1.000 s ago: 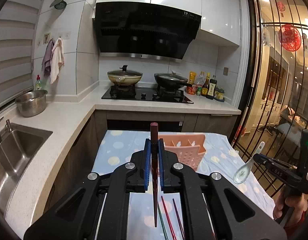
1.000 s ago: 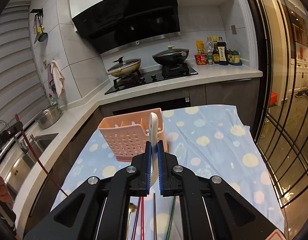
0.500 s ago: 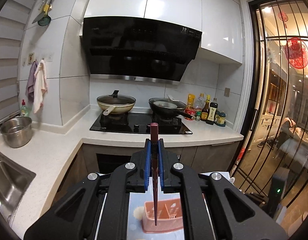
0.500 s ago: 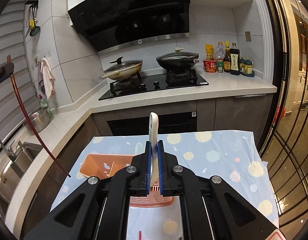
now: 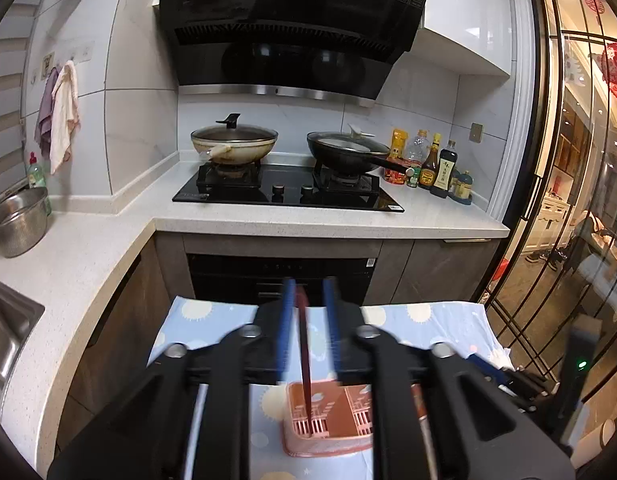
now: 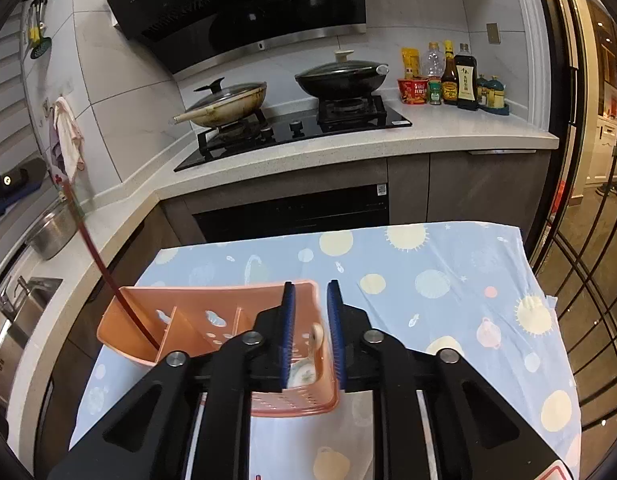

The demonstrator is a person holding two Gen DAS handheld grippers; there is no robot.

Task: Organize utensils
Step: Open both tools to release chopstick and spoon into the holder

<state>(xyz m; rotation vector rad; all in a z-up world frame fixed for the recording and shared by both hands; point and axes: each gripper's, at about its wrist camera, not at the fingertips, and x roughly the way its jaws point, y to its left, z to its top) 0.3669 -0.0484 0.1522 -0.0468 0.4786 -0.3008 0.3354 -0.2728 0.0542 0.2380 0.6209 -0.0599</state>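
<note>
Both grippers, left (image 5: 309, 330) and right (image 6: 311, 330), were opening; chopstick (image 5: 304, 356) and spoon (image 6: 314, 344) stood loose between their jaws, over the basket (image 6: 228, 312).

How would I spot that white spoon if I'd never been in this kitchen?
Find the table with the blue sun-print cloth in front of the stove. On it stands a peach plastic utensil basket with dividers. The white ceramic spoon sits in its right-hand compartment, handle up, while the only other utensil inside is a thin dark-red chopstick at the left.

My left camera looks down my fingers, close over the basket (image 5: 328, 420), toward the stove (image 5: 288, 192). My right camera sits similarly close; both share basket, stove, tablecloth (image 6: 428, 272).
</note>
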